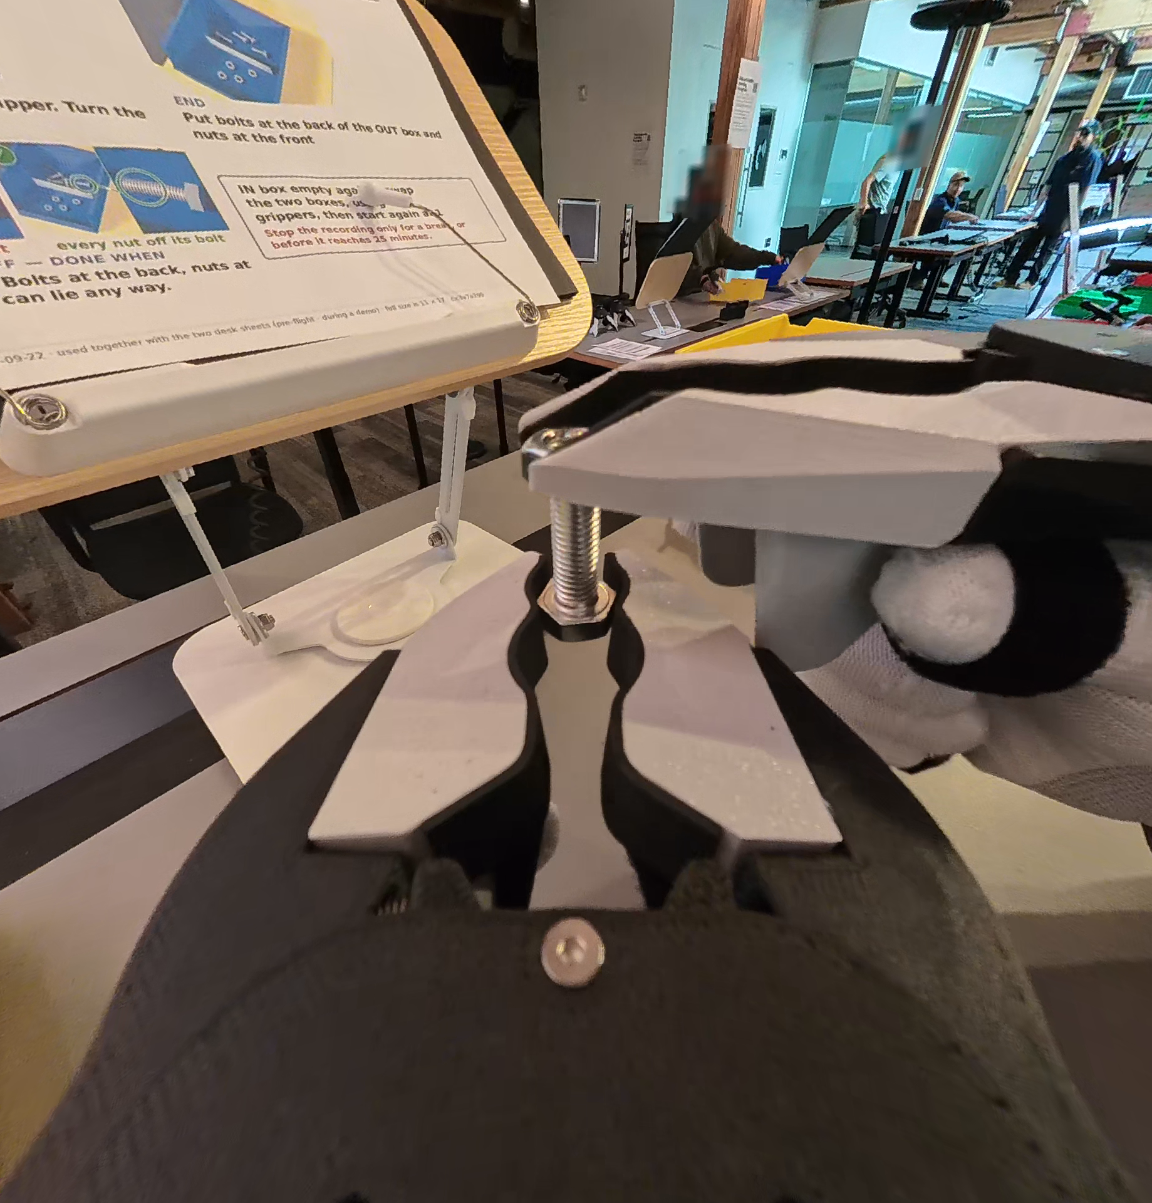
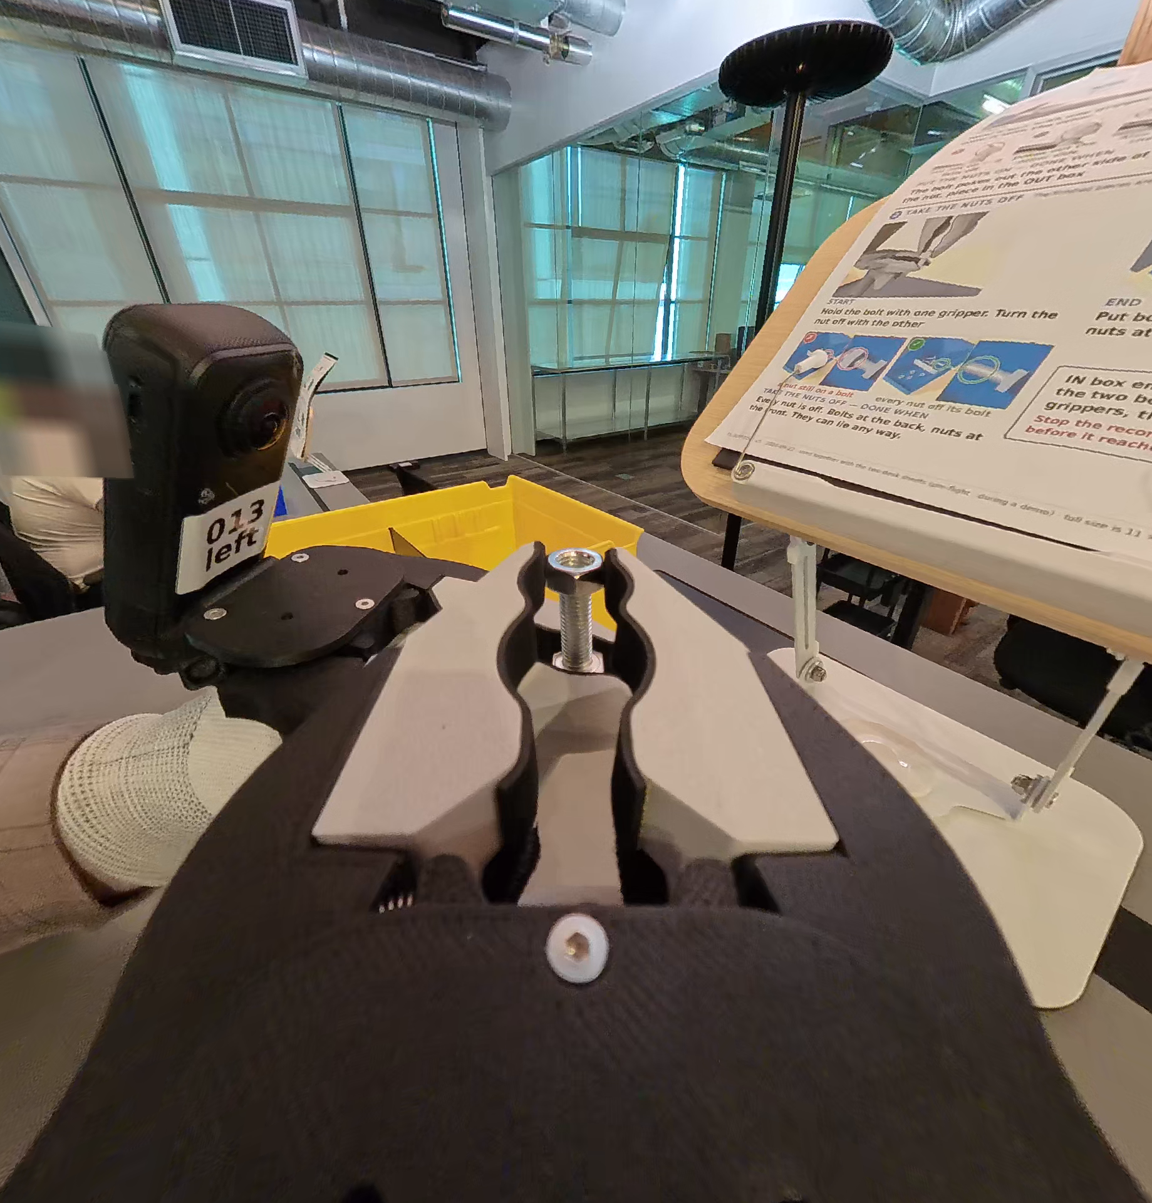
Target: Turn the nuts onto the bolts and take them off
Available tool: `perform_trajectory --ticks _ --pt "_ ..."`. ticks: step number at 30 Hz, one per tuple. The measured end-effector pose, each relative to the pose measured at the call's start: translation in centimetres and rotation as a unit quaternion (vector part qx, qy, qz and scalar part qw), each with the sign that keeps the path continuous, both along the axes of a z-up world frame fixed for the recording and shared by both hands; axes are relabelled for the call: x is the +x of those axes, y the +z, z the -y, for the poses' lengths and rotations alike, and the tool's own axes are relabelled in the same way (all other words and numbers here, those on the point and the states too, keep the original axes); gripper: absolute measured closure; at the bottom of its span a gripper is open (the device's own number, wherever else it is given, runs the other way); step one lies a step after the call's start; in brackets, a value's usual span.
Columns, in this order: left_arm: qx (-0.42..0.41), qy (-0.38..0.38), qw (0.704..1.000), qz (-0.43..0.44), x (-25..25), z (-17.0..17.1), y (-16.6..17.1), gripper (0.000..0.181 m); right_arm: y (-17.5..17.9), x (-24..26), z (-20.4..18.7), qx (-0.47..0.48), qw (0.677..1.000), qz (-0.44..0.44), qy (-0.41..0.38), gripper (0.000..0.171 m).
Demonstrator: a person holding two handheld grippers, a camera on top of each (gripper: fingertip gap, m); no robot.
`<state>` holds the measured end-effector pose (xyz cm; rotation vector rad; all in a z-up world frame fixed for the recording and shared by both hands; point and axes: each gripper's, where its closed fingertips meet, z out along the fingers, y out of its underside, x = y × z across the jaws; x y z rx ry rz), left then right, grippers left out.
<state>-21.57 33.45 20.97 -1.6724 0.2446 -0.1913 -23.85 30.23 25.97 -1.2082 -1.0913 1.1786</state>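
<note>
A silver threaded bolt point(image 1: 574, 553) stands upright between my two grippers, above the table. My left gripper point(image 1: 576, 595) is shut on the bolt's lower hex end, its grey fingers closed around it. My right gripper point(image 1: 550, 449) comes in from the right, lies across the bolt's top and is shut on the hex nut point(image 2: 573, 565) there. In the right wrist view the nut sits between the right gripper's point(image 2: 574, 573) fingertips. Its hole faces up, and the bolt point(image 2: 576, 628) runs down from it into the left gripper below. White-gloved hands point(image 1: 937, 612) hold both grippers.
A tilted wooden stand with a printed instruction sheet point(image 1: 234, 195) stands just behind the bolt on a white base point(image 1: 267, 657). A yellow bin point(image 2: 469, 521) sits on the table beyond the grippers. The left gripper's black camera point(image 2: 195, 456) rises at the left. People work at far tables. My hands' fingertips stand some 6 cm from each other.
</note>
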Motion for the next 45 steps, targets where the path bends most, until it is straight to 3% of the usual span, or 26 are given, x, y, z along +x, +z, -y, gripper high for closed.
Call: perform_trajectory --ticks 45 --pt "-0.005 -0.009 1.0 -0.004 0.41 0.03 -0.06 0.166 -0.02 0.09 0.3 0.054 0.998 0.026 -0.002 0.148"
